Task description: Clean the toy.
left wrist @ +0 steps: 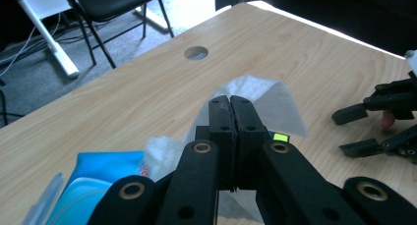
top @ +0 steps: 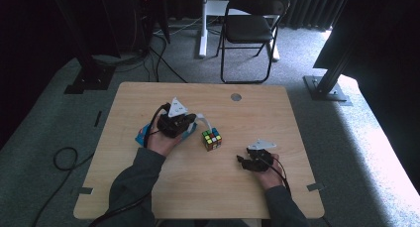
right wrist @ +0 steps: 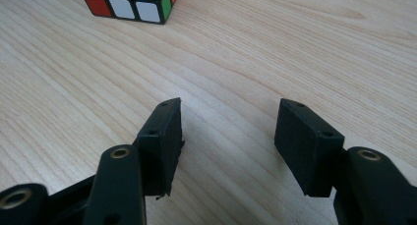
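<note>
High view, from the left: a blue wipe packet (top: 143,133) lies on the bench (top: 198,187) under the left gripper (top: 190,120), whose fingers (left wrist: 231,112) are pressed together, pinching a white wipe (left wrist: 265,95) drawn from it. Just right of the wipe stands a colour cube (top: 211,139). Farther right, the right gripper (top: 242,161) rests low with fingers (right wrist: 162,136) spread, nothing between them.
</note>
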A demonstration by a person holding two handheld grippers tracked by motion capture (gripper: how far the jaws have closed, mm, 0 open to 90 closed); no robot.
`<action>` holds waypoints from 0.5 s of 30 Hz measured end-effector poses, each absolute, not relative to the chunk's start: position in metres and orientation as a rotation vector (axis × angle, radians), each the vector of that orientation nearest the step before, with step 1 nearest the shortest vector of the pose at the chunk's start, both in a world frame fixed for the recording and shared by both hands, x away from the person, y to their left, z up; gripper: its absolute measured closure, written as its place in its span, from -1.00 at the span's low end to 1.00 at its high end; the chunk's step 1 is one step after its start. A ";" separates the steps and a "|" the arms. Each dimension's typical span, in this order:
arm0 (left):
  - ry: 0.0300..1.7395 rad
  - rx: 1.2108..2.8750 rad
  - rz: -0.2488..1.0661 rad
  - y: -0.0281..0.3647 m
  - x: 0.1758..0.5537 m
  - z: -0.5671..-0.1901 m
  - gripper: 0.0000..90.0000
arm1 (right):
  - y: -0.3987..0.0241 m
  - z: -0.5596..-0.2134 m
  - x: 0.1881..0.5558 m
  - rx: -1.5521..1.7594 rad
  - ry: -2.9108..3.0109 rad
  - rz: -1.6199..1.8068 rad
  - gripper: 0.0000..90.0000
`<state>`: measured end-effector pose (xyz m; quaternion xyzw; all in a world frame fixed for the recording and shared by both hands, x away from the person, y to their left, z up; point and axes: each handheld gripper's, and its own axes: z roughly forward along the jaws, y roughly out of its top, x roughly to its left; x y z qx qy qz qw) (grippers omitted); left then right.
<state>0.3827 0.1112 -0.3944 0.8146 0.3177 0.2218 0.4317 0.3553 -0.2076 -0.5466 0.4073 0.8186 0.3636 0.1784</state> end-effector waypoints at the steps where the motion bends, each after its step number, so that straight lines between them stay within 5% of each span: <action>1: 0.783 2.031 0.547 0.108 0.383 -0.394 0.98 | -0.208 -0.547 0.355 1.152 2.315 1.028 -0.04; 15: 0.732 2.022 0.514 0.092 0.382 -0.390 0.98 | -0.208 -0.547 0.355 1.151 2.315 1.029 -0.04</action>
